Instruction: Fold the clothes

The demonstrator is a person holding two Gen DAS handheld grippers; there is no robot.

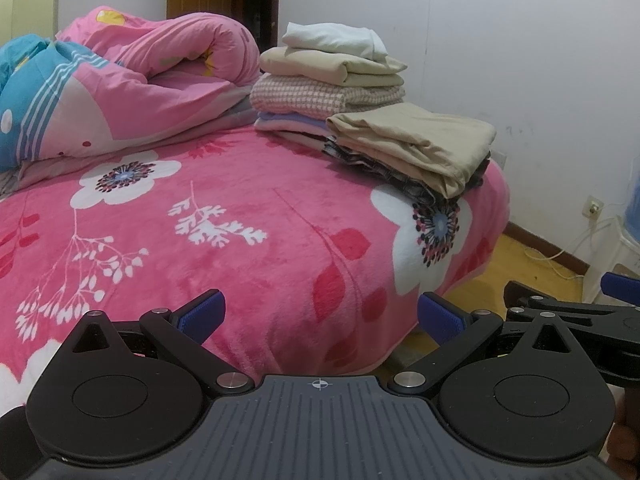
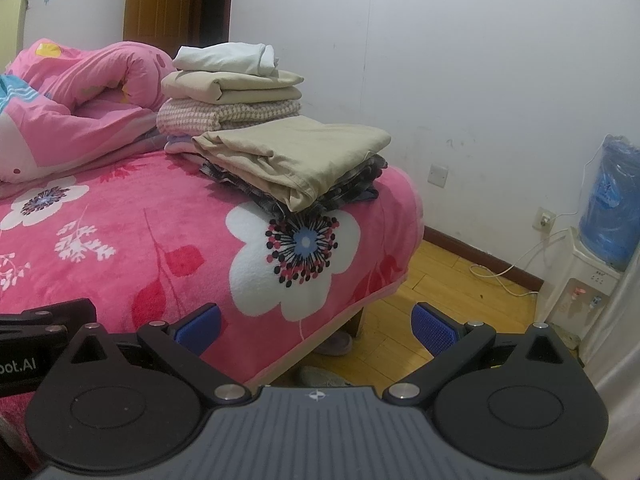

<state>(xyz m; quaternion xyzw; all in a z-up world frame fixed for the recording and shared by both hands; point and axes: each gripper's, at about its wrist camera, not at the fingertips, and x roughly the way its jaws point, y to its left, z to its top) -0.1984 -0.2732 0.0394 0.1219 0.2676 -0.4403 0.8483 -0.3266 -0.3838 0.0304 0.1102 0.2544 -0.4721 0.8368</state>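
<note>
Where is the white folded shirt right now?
The white folded garment sits on top of the tall stack of folded clothes at the far right of the bed, beside the rolled pink quilt and near the white wall.

The right gripper (image 2: 316,326) is held with its jaws wide apart and empty, near the corner of a pink floral blanket (image 2: 168,240). A folded beige garment (image 2: 300,156) is laid on dark plaid clothes (image 2: 352,188), with a taller folded stack (image 2: 232,92) behind. A water dispenser (image 2: 600,248) is seen far right.
</note>
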